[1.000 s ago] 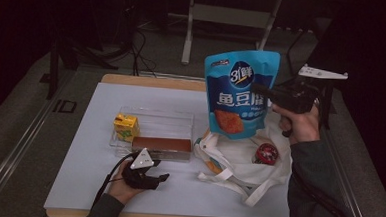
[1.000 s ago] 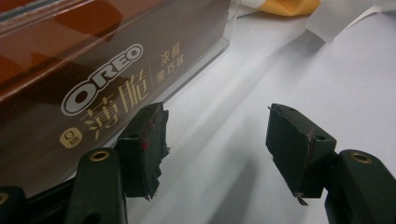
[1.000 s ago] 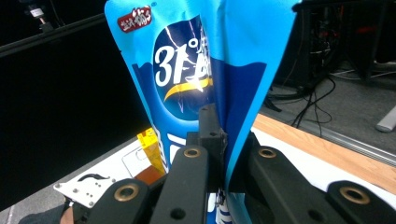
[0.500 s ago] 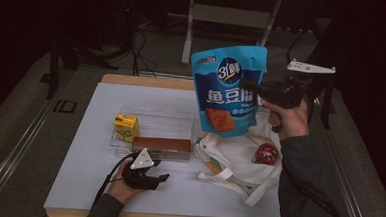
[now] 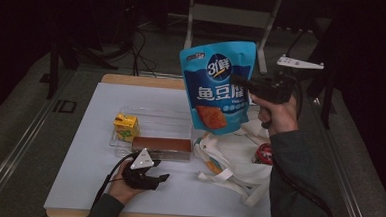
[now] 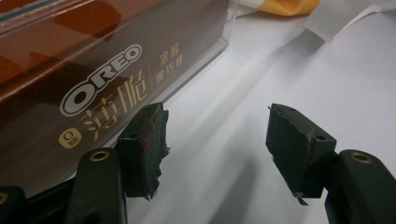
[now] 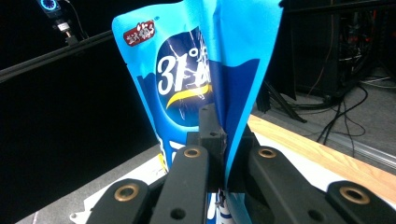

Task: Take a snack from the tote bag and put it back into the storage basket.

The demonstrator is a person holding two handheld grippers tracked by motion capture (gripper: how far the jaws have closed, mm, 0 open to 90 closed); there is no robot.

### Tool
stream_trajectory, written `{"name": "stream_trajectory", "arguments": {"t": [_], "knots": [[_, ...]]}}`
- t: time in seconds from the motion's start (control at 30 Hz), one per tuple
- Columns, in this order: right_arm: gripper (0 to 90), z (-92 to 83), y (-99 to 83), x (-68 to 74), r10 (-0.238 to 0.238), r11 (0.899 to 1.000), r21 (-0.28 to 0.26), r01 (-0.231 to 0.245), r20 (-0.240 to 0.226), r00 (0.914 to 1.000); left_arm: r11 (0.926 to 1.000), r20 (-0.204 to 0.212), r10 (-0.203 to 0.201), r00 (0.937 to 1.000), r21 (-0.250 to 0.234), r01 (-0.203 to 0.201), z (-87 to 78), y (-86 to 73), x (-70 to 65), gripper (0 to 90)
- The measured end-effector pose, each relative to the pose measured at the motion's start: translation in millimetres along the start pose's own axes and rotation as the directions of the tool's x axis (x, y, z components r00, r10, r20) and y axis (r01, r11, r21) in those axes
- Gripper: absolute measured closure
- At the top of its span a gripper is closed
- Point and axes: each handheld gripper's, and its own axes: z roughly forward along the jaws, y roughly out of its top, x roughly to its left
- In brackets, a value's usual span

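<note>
Up in the high view, my right gripper (image 5: 242, 85) clamps the blue snack pouch (image 5: 218, 85) by its right edge and holds it in the air above the table's (image 5: 92, 173) far side, at about 1 o'clock from the clear plastic tray (image 5: 153, 117). White "31" and large Chinese characters run across the glossy pouch. A yellow carton (image 5: 126, 126) and a long brown box (image 5: 162, 145) sit in the tray, and a white cloth bag (image 5: 233, 160) lies crumpled at its 3 o'clock. My left gripper (image 5: 158, 179) rests low at 6 o'clock, jaws parted with nothing between them.

Through the left gripper view, the brown box (image 6: 88, 70) reads "OREO" in white with gold Chinese script, behind the tray's smooth clear wall. Matte white tabletop (image 6: 289, 79) fills the gap between my rubbery black pads (image 6: 142, 149).

From the right gripper view, the pouch's (image 7: 187, 79) shiny, creased film stands pinched between the closed jaws, "31" showing at 12 o'clock.
</note>
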Motion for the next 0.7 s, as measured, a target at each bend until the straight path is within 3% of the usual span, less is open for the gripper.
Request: {"name": "stream_trajectory", "arguments": {"t": [0.43, 0.7], "knots": [[89.0, 32.4, 2.2, 8.0, -0.005, 1.0, 0.001, 0.005, -0.047, 0.9989, 1.0, 0.001, 0.006, 1.0, 0.0, -0.006, -0.3, 0.0, 0.0, 38.0], [89.0, 49.5, 0.9, 8.1, 0.002, 1.0, 0.009, -0.002, -0.052, 0.9987, 1.0, 0.002, 0.006, 1.0, 0.0, -0.006, -0.3, 0.0, -0.1, 38.0]]}}
